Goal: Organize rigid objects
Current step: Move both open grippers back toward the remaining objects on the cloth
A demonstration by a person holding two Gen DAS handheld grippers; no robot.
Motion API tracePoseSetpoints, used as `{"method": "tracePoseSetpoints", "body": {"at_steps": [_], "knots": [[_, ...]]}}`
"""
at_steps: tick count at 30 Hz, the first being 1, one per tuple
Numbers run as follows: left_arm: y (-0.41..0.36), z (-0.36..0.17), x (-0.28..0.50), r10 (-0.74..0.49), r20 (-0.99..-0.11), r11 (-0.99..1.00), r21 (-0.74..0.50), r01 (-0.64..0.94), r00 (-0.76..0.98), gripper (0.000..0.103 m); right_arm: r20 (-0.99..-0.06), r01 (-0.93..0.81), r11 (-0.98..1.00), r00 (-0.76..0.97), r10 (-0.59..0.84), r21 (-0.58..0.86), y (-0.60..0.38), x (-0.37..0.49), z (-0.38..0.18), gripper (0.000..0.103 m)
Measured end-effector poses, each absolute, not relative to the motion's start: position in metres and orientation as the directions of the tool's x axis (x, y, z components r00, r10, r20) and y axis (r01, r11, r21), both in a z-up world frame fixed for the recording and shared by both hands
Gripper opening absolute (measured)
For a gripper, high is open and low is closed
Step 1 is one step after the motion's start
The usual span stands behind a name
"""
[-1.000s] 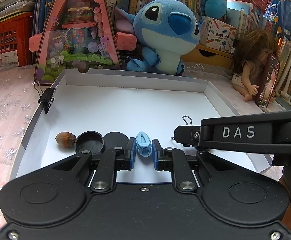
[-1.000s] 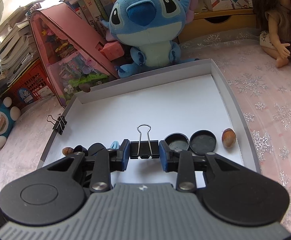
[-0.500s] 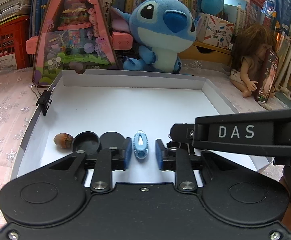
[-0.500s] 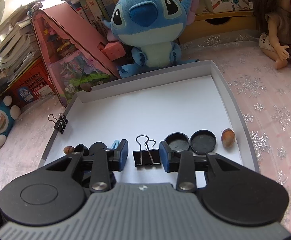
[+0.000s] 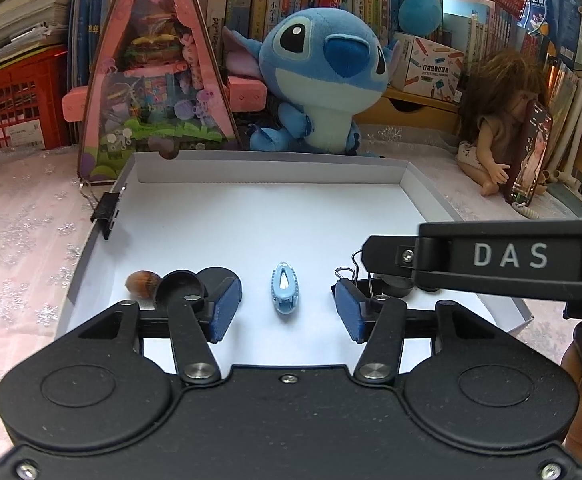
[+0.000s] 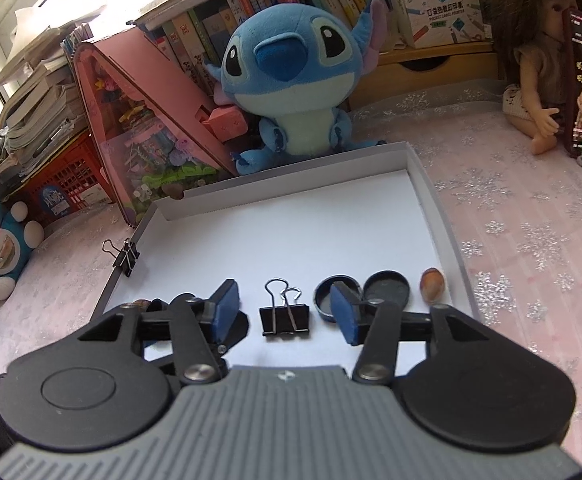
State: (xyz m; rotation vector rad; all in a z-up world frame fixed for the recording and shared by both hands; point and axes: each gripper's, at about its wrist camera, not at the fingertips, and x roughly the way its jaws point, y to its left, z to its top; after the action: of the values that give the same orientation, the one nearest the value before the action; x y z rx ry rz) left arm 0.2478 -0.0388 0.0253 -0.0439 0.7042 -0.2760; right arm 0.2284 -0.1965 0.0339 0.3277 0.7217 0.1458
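1. Left gripper (image 5: 285,310): fingers (image 5: 223,308) opening, pads clear of everything. The blue hair clip (image 5: 285,293) lies flat on the tray floor between them, touching neither pad.
2. Right gripper (image 6: 285,314): fingers (image 6: 345,312) opening. The black binder clip (image 6: 285,317) sits between them, wire handles toward 12 o'clock, free of both pads.
3. White tray (image 6: 445,232) rests on the pink snowflake tabletop (image 6: 531,240).
4. In the right wrist view, at 3 o'clock of the binder clip: two black round caps (image 6: 387,290) side by side, then a brown nut (image 6: 433,284) near the tray's right wall.
5. In the left wrist view, at 9 o'clock of the hair clip: another black cap pair (image 5: 179,285), then a second nut (image 5: 141,282).
6. A second binder clip (image 6: 128,258) is clamped on the tray's left rim.
7. Blue plush toy (image 6: 291,80) sits beyond the far wall at 12 o'clock.
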Motion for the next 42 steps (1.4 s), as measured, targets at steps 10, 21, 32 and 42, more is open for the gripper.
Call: {"method": "tracePoseSetpoints", "body": {"at_steps": [10, 21, 32, 42], "knots": [[-0.026, 0.042, 0.217, -0.301, -0.597, 0.952, -0.148, 0.267, 0.743, 0.063, -0.580, -0.042, 0.949, 0.782, 0.226, 0.314, -0.208, 0.201, 0.044, 0.081], [-0.019, 0.051, 0.161, -0.346, -0.552, 0.933, -0.117, 0.340, 0.759, 0.075, -0.538, -0.059, 0.958, 0.817, 0.207, 0.279, -0.222, 0.160, 0.044, 0.086], [-0.010, 0.048, 0.104, -0.370, -0.511, 0.921, -0.092, 0.378, 0.776, 0.076, -0.462, -0.104, 0.978, 0.869, 0.178, 0.181, -0.216, 0.102, 0.039, 0.090], [0.001, 0.039, 0.052, -0.368, -0.445, 0.924, -0.073, 0.377, 0.816, 0.077, -0.409, -0.129, 0.988, 0.900, 0.153, 0.085, -0.203, 0.052, 0.021, 0.094]]}}
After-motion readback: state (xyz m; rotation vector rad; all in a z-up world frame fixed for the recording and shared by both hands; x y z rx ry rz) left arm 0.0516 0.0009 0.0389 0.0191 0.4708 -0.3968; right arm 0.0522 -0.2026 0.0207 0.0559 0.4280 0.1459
